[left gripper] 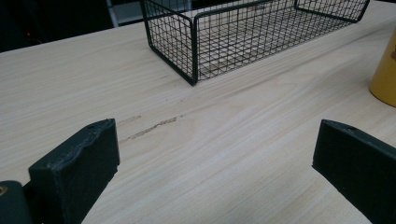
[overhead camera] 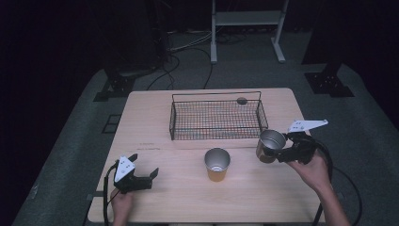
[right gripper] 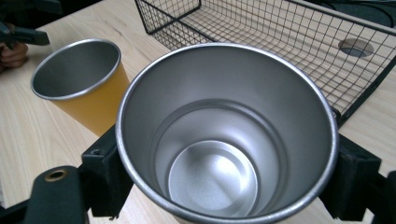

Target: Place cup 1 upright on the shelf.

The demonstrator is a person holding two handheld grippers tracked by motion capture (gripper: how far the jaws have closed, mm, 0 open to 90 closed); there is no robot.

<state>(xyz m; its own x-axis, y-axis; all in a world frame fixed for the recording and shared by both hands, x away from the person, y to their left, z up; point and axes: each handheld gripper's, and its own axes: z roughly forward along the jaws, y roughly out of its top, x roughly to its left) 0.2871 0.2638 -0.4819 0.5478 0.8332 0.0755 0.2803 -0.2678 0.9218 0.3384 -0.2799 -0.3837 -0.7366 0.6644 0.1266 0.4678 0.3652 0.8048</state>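
My right gripper [overhead camera: 278, 153] is shut on a silver metal cup [overhead camera: 270, 145], held tilted a little above the table at the right. In the right gripper view the silver cup [right gripper: 224, 140] is empty, and a black jaw presses on each side of it. A yellow cup with a metal inside [overhead camera: 217, 164] stands upright at the table's middle front; its yellow cup wall [right gripper: 88, 100] appears left of the held one. My left gripper [overhead camera: 141, 174] rests near the front left, jaws wide apart over bare wood [left gripper: 215, 154], open and holding nothing.
A black wire basket [overhead camera: 216, 118] sits at the back middle of the wooden table [overhead camera: 164, 188], with a round hole [overhead camera: 242, 100] in the tabletop behind it. A yellow cup's edge [left gripper: 385, 74] shows far right in the left gripper view.
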